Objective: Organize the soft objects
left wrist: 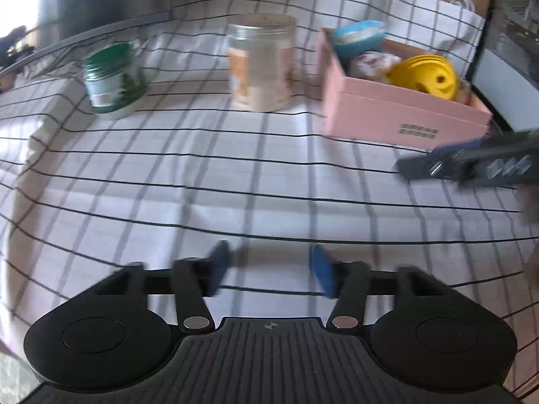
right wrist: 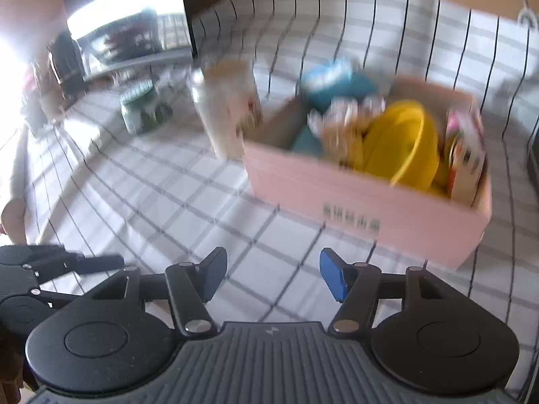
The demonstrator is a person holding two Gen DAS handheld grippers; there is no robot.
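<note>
Checked white cloth with dark grid lines covers the surface (left wrist: 202, 168), which fills both views. Toward its far side a pink cardboard box (left wrist: 401, 111) sits open-topped, holding the soft objects: a blue plush piece (left wrist: 358, 35) at the back, a pale mottled bundle (left wrist: 370, 62) in the middle, and a yellow item (left wrist: 427, 74) at the right. Seen from the right wrist camera, a printed packet (right wrist: 466, 155) also stands at the box's right end. Left of the box stands a tall clear jar (left wrist: 261, 64) with a tan lid, and further left a shorter green-labelled jar (left wrist: 113, 80).

Both pairs of tongs hover low over bare cloth, well apart from the box. Left tongs (left wrist: 269, 267) are spread wide and hold nothing. Right tongs (right wrist: 273, 274) are likewise wide apart and empty, aimed toward the box.

Both views are motion-blurred. Judging from this, the next reach should slow down, centre one soft item between the blue pads, and close gently on its bulk, avoiding the box wall.
</note>
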